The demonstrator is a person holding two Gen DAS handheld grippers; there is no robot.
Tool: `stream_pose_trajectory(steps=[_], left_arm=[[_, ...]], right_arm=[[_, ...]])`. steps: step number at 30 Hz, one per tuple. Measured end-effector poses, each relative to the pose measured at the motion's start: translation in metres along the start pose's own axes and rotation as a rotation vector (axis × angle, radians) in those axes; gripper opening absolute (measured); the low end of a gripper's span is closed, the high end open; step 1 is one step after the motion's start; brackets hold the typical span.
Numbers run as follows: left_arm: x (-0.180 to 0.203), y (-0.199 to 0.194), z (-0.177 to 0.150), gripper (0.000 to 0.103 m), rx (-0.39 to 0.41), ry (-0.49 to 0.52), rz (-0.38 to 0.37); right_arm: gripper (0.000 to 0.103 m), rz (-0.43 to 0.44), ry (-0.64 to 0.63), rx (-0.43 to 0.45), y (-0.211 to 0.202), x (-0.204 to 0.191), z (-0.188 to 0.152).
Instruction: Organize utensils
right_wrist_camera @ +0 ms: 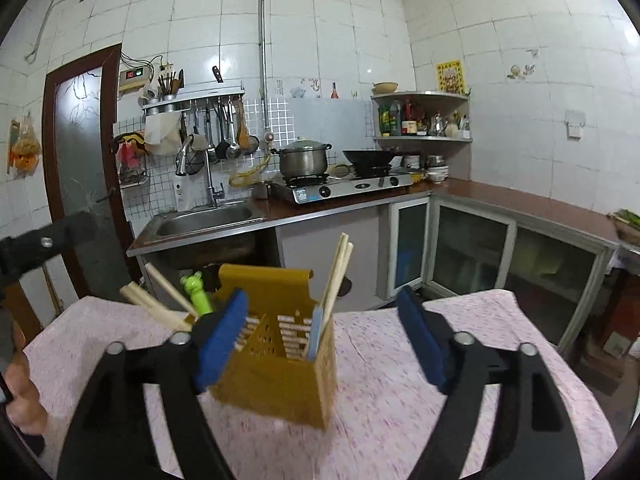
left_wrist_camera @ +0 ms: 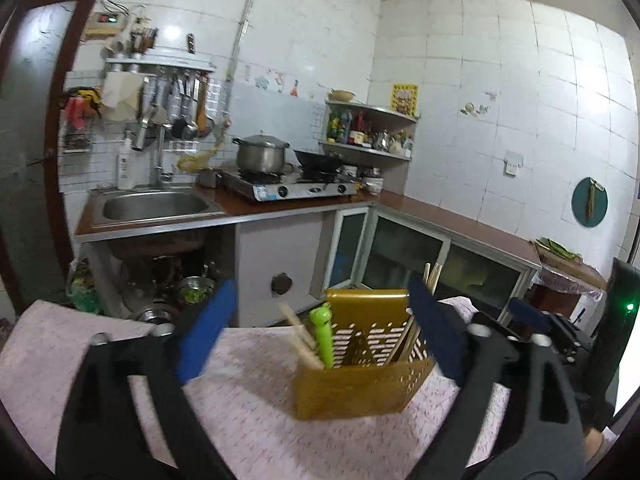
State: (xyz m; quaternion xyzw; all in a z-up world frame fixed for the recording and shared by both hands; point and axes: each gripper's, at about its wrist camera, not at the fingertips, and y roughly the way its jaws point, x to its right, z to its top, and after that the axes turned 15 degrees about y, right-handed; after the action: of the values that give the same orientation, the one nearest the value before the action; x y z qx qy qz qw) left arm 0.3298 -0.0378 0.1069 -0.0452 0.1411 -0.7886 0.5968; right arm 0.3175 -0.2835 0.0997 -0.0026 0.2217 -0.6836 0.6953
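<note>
Standing upright on the pink tablecloth (right_wrist_camera: 400, 380), the yellow perforated utensil holder (right_wrist_camera: 276, 364) keeps the chopsticks (right_wrist_camera: 336, 276) and a green frog-topped utensil (right_wrist_camera: 197, 290) leaning against its walls, probably so the handles stay reachable. Both grippers hover empty: the left gripper (left_wrist_camera: 320, 320) has its fingers spread wide with the holder between and just beyond them. The right gripper (right_wrist_camera: 320, 344) is equally spread, its left blue pad (right_wrist_camera: 220, 344) overlapping the holder's near corner, though contact is unclear.

Bare pink tablecloth (right_wrist_camera: 420, 380) lies open to my right of the yellow utensil holder (right_wrist_camera: 276, 376); chopsticks (right_wrist_camera: 338, 276) jutting above its rim block a straight-down approach.
</note>
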Motion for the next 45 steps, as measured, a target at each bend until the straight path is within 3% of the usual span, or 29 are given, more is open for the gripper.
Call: stream_pose_trajectory(steps=[2,7,12,15,18,23,27,31,37,45], left_arm=[[-0.003,-0.024,-0.008,0.098,0.002,0.004,0.022],[-0.003,-0.079,-0.038,0.098,-0.057,0.034,0.097],[0.005,-0.130,-0.076,0.098,-0.093,0.052,0.163],[0.016,-0.158,-0.096,0.098,-0.066,0.079,0.205],[0.033,-0.185,-0.120,0.098,-0.057,0.088,0.201],[0.062,-0.222,-0.158,0.098,-0.015,0.119,0.228],[0.066,-0.228,-0.180,0.098,-0.047,0.104,0.231],[0.068,-0.229,-0.192,0.098,-0.057,0.121,0.246],[0.064,-0.228,-0.197,0.098,-0.059,0.124,0.308],[0.062,-0.219,-0.196,0.098,-0.087,0.119,0.293]], right_arm=[[0.089,-0.001,0.001,0.007,-0.023,-0.001,-0.005],[0.099,-0.014,-0.016,0.031,-0.084,-0.008,-0.030],[0.099,-0.049,0.035,0.035,-0.136,-0.003,-0.063],[0.099,-0.094,0.034,0.054,-0.161,0.000,-0.089],[0.099,-0.135,0.016,0.077,-0.184,0.000,-0.117],[0.099,-0.116,0.025,0.111,-0.219,-0.001,-0.155],[0.099,-0.112,-0.020,0.120,-0.231,-0.007,-0.178],[0.099,-0.098,-0.024,0.131,-0.233,-0.009,-0.180],[0.099,-0.090,-0.041,0.106,-0.230,-0.012,-0.182],[0.099,-0.104,-0.039,0.112,-0.229,-0.011,-0.182]])
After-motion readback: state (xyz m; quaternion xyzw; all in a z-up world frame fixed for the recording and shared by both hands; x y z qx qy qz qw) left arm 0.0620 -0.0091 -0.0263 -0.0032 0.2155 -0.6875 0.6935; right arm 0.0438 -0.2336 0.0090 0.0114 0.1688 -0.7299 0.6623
